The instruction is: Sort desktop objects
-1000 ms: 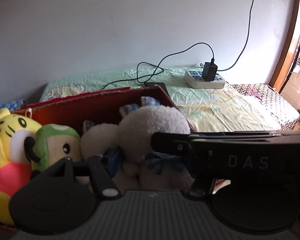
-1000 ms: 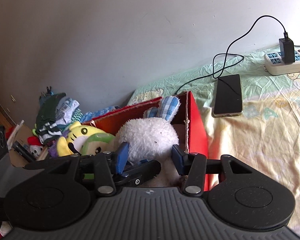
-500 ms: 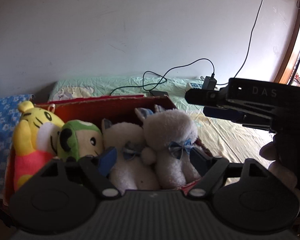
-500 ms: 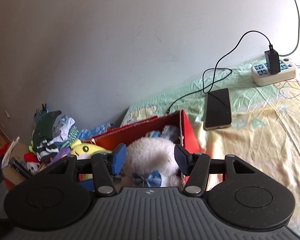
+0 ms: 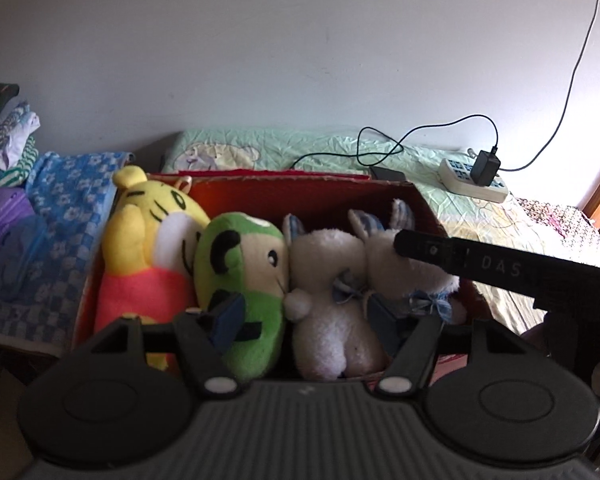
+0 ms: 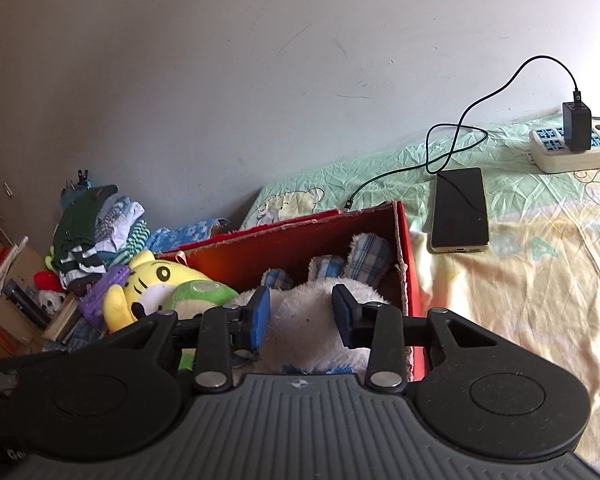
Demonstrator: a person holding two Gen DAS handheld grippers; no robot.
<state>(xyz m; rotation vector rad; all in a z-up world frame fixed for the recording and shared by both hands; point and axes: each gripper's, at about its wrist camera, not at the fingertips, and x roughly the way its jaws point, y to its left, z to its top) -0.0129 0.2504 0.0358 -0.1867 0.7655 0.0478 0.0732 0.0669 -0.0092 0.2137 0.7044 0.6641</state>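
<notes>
Both tongs (image 5: 306, 318) (image 6: 300, 316) narrowed above box (image 6: 404, 248).

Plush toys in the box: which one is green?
The green-hooded toy, second from the left, between the yellow tiger and the two white bunnies.

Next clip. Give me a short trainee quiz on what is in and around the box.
1. True or false: the phone lies inside the red box.
2. How many plush toys sit in the box?
3. Which toy sits right beside the yellow tiger? A) the green plush B) a brown bear C) a doll

Key: 1 false, it lies on the sheet beside the box; 2 four; 3 A.
</notes>
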